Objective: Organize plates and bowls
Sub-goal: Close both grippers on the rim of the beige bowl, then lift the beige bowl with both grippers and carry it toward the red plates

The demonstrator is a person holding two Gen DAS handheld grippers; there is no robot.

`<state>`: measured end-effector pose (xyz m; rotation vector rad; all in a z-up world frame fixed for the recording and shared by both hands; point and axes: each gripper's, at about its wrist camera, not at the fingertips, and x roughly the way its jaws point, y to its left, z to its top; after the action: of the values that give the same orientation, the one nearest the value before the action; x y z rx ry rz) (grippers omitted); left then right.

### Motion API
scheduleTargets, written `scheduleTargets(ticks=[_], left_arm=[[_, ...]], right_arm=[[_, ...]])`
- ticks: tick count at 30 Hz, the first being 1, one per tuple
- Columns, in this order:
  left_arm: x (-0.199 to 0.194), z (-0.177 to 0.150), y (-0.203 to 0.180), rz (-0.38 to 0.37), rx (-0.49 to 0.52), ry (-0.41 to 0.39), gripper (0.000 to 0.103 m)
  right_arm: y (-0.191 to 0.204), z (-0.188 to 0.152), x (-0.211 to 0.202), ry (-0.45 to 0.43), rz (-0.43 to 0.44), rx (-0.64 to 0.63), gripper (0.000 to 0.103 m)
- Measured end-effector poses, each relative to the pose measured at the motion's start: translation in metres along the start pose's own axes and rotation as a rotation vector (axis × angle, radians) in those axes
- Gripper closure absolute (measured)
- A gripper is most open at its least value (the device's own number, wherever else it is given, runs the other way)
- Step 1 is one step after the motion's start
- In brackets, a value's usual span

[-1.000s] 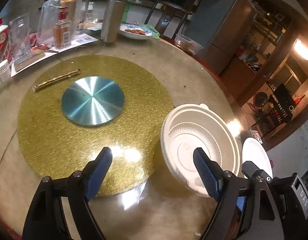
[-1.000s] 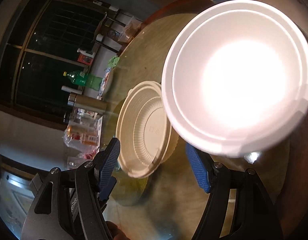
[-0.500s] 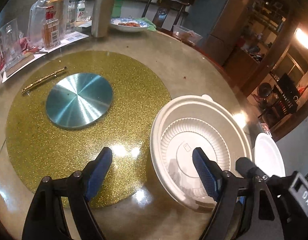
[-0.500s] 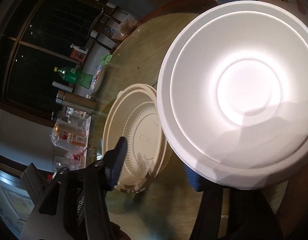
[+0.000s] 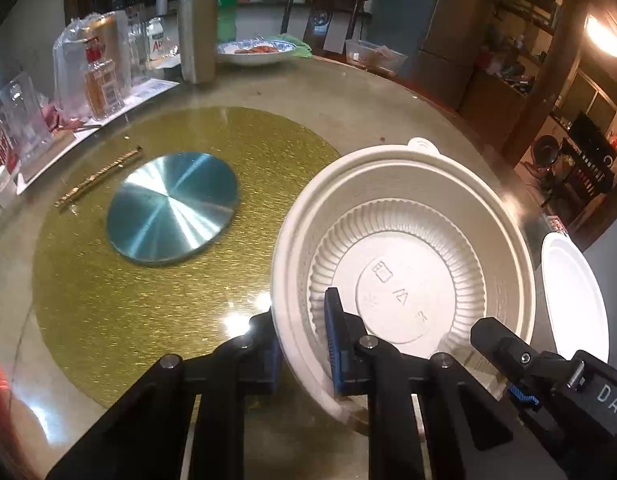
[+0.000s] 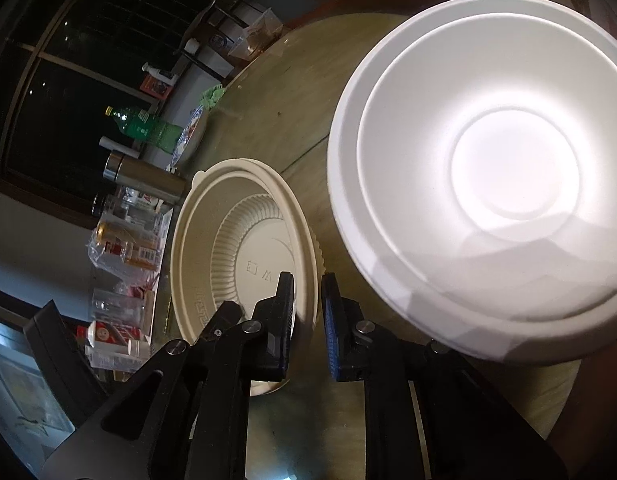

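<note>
A cream ribbed plastic bowl (image 5: 404, 264) sits on the round table at the right edge of the gold mat (image 5: 148, 248). My left gripper (image 5: 300, 344) is shut on the bowl's near-left rim, one finger outside and one inside. A white foam plate (image 5: 572, 300) lies at the table's right edge. In the right wrist view the plate (image 6: 500, 176) fills the upper right and the cream bowl (image 6: 244, 248) lies left of it. My right gripper (image 6: 306, 320) is narrowed over the bowl's rim; I cannot tell if it grips it.
A round metal disc (image 5: 172, 208) lies in the mat's middle with a gold stick (image 5: 98, 178) to its left. A steel flask (image 5: 196, 28), bottles, glasses and a blue-patterned dish (image 5: 256, 50) stand along the far side.
My left gripper moved forward and right and closed on the cream bowl's rim. My right gripper's fingers also closed in, near the bowl's edge.
</note>
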<state>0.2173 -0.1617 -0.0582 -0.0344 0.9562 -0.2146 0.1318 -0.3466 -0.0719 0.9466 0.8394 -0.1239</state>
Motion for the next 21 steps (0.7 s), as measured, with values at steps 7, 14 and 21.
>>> scheduleTargets(ticks=[7,14,21], left_arm=[[-0.022,-0.005,0.016,0.038,0.0,-0.038,0.087],[-0.035,-0.013,0.039,0.064,-0.027,-0.054,0.088],[-0.047,-0.025,0.062,0.072,-0.066,-0.055,0.088]], right_arm=[[0.018,-0.018,-0.001,0.008,0.016,-0.055,0.09],[0.03,-0.04,0.001,0.034,0.038,-0.085,0.09],[0.04,-0.061,0.003,0.06,0.053,-0.114,0.09]])
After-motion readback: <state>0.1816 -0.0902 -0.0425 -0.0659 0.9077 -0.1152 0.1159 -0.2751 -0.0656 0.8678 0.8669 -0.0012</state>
